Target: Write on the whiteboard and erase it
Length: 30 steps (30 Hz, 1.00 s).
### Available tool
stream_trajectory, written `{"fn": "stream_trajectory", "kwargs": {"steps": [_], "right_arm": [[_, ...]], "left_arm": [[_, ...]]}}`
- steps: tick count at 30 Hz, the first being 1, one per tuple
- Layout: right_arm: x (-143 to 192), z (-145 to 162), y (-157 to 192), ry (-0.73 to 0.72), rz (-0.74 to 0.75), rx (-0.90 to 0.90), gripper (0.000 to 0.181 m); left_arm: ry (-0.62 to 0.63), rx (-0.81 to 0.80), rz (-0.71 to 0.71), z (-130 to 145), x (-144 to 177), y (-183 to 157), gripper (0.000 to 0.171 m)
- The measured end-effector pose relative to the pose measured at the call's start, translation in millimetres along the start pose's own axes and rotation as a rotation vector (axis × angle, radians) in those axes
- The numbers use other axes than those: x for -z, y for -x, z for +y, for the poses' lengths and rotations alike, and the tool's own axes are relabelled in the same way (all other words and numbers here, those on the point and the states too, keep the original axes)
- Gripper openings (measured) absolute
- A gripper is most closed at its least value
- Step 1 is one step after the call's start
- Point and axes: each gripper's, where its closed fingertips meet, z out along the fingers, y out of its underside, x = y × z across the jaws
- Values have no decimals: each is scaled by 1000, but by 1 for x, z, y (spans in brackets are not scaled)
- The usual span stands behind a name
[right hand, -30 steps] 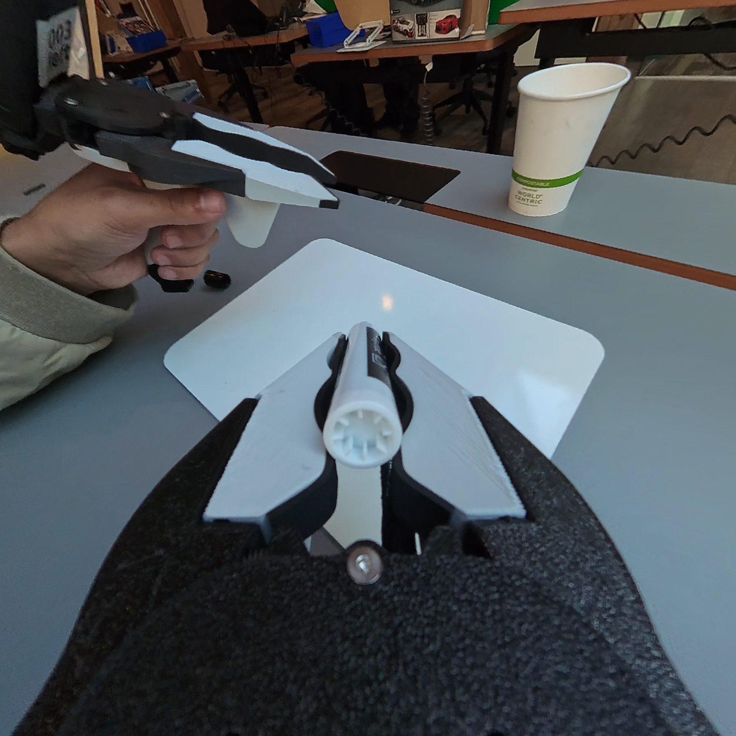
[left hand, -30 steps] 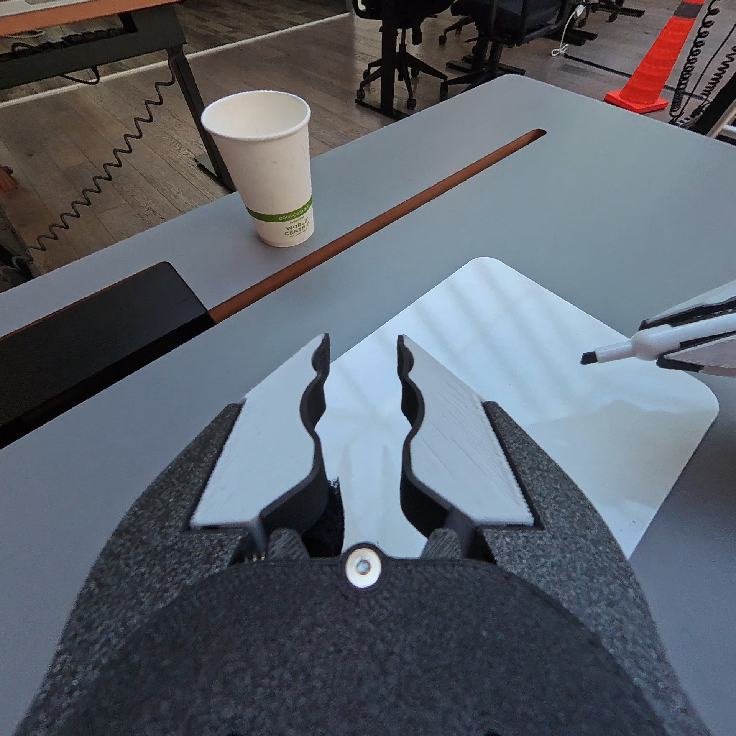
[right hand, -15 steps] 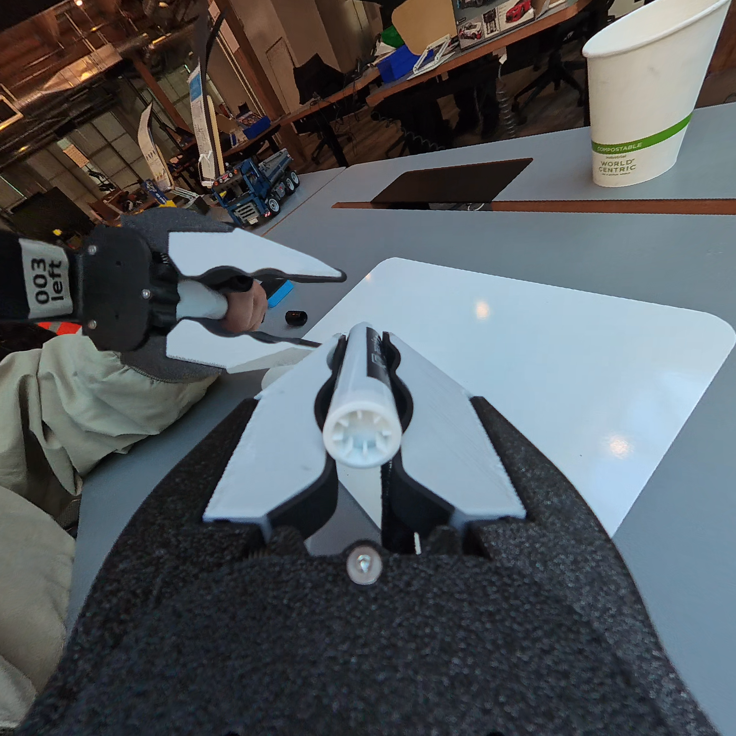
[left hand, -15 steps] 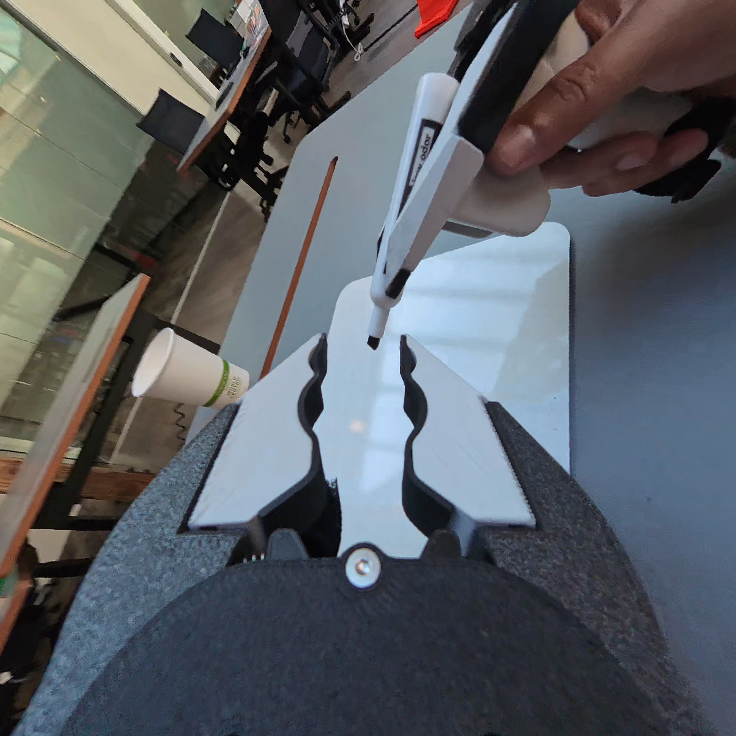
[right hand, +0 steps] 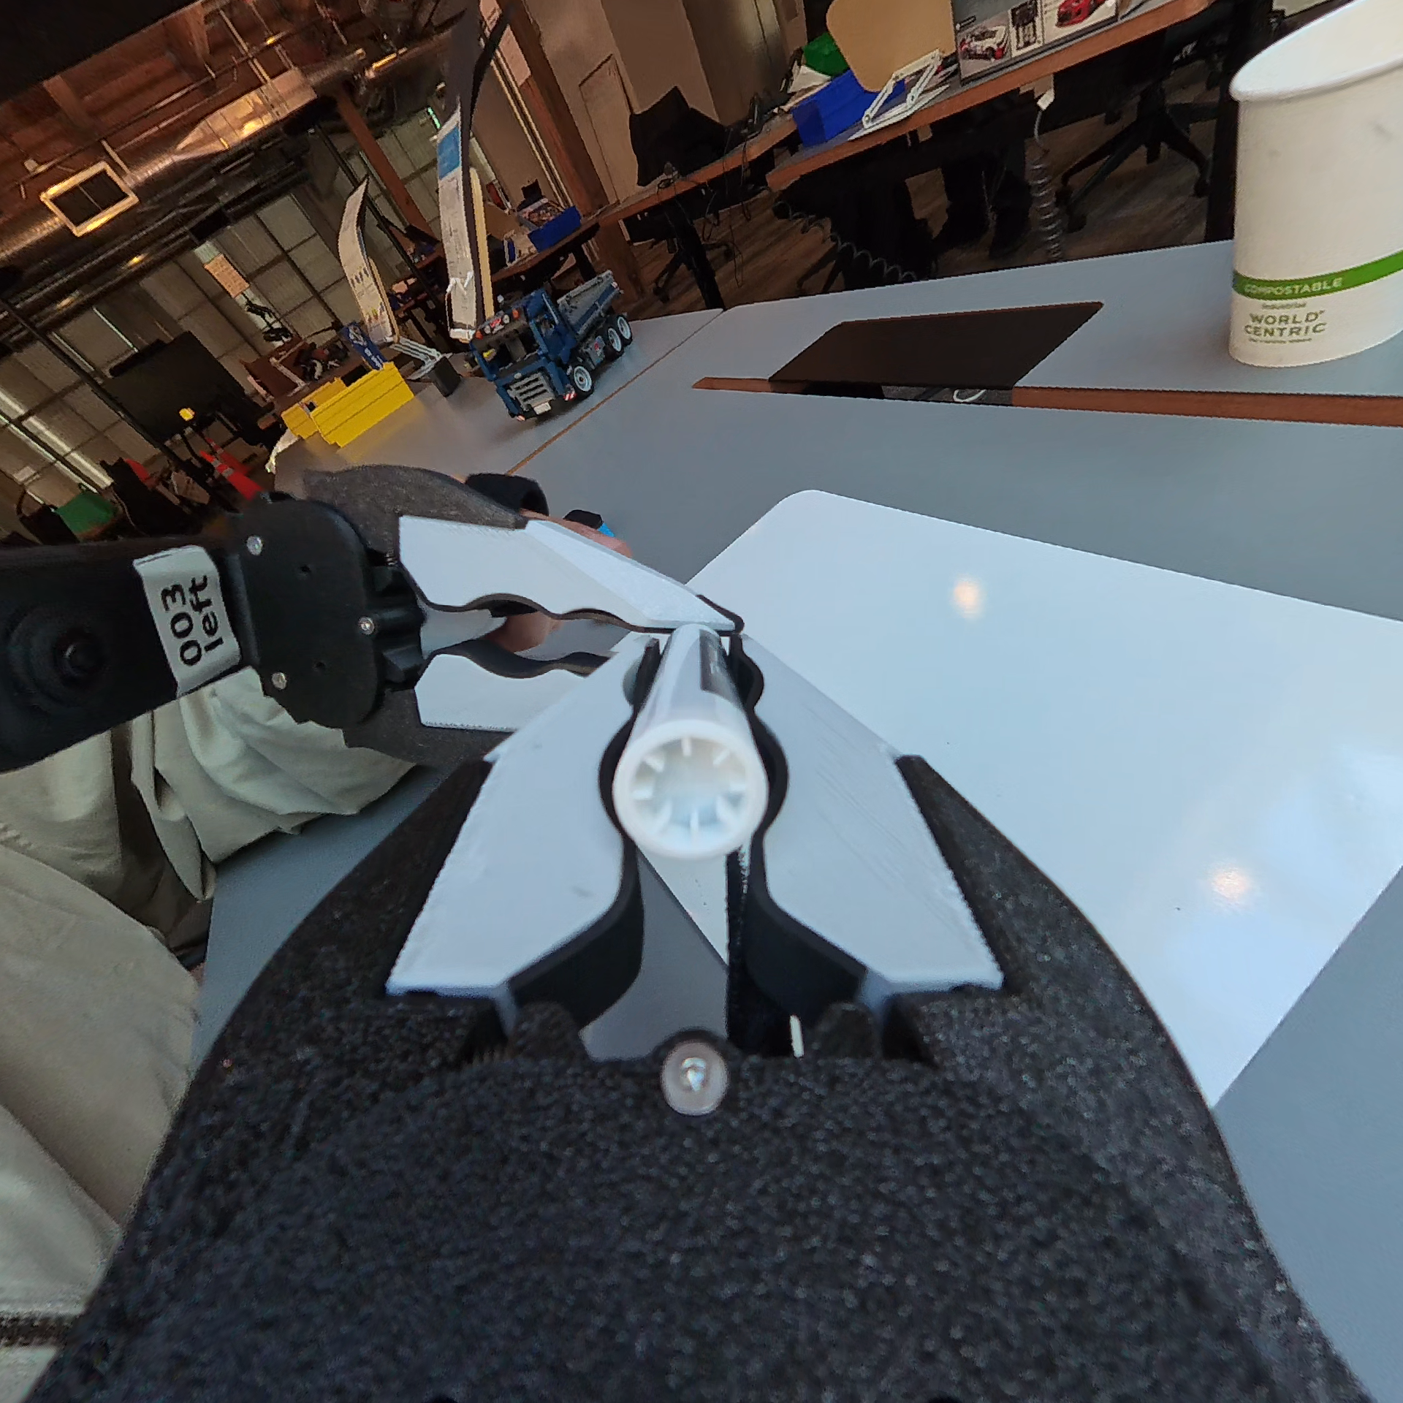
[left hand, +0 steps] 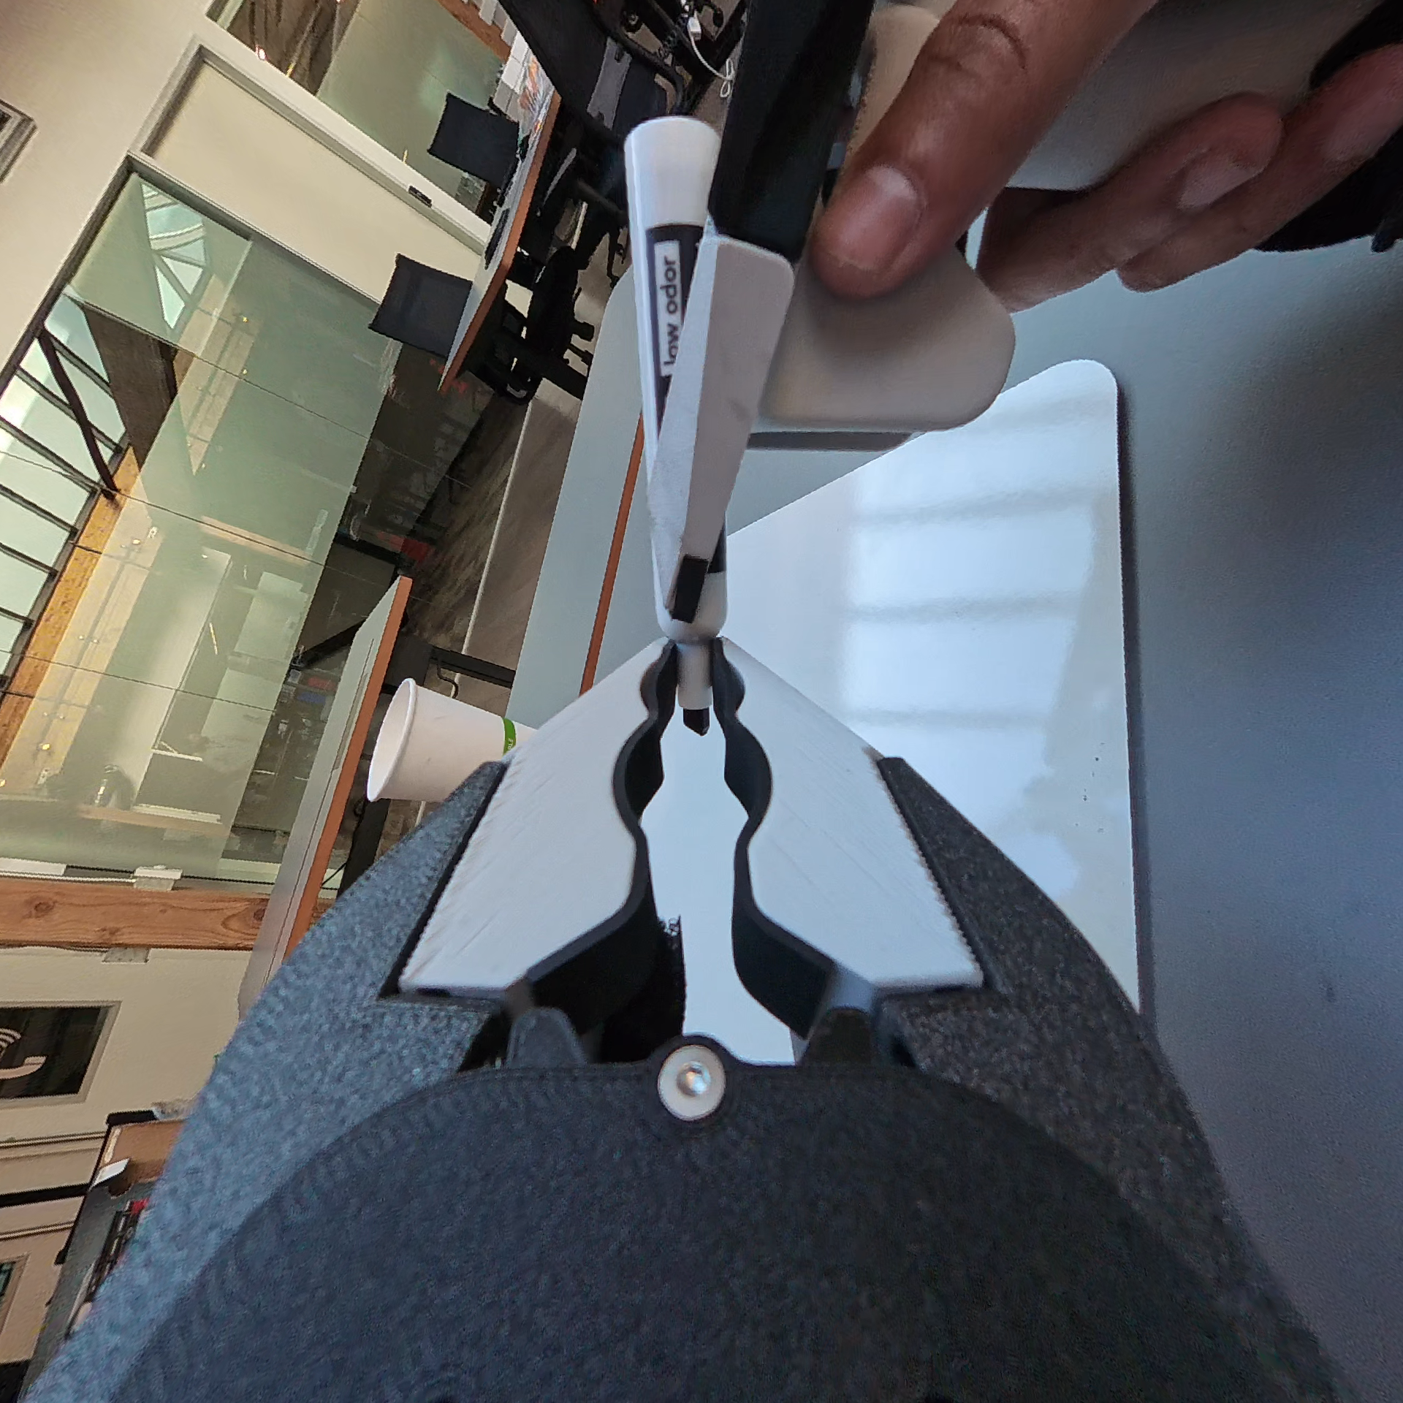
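White plastic fills the middle of my left wrist view: the marker point(left hand: 678, 395) comes down from the top centre, clamped in the right gripper point(left hand: 695, 607) under a hand point(left hand: 1063, 144); its neck sits between the tips of my left gripper point(left hand: 692, 676), whose jaws have closed onto that neck, the dark nib point(left hand: 697, 720) poking through into the gap behind them; below lies the glossy white board point(left hand: 987, 607) on the grey table point(left hand: 1253, 683), and a paper cup point(left hand: 433, 751) stands at centre left. My worry: two grippers on one marker can fight; any twist could pop the neck out of the tips, or smear the bare nib on a finger.

In the right wrist view, the marker's ribbed butt end point(right hand: 689, 797) faces me at centre, the right gripper point(right hand: 695, 645) squeezed on the barrel; the left gripper point(right hand: 714, 630) reaches in from the left edge, tips at the marker's far end. Only the left view shows the nib and the grip on the neck; only this one shows the left gripper's body, a small black thing point(right hand: 505, 490) that may be the cap behind it on the table, and the blue toy truck point(right hand: 550, 353) at upper left.
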Motion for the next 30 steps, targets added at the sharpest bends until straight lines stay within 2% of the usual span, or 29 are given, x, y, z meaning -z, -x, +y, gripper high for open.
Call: {"fn": "stream_trajectory", "kwargs": {"steps": [8,13,16,17,19,23,25,27,30], "right_arm": [[3,2,15,42,-9,290,19],[1,7,14,66,4,331,18],[0,7,13,61,2,322,18],[0,7,11,63,7,312,18],[2,7,4,69,34,312,18],[6,4,-11,72,115,286,18],[8,3,-21,80,189,303,18],[8,3,-33,87,265,327,18],[-2,-3,-46,99,298,308,18]], "left_arm": [[-62,74,182,-5,12,-9,8],[-50,53,194,-1,11,-12,8],[-49,118,207,1,10,-11,9],[-40,156,213,3,11,-11,12],[-19,262,219,17,18,-5,33],[-20,633,223,62,44,18,35],[-8,775,153,89,57,31,36],[-4,878,-1,115,71,48,37],[-6,1027,-173,135,82,66,37]]}}
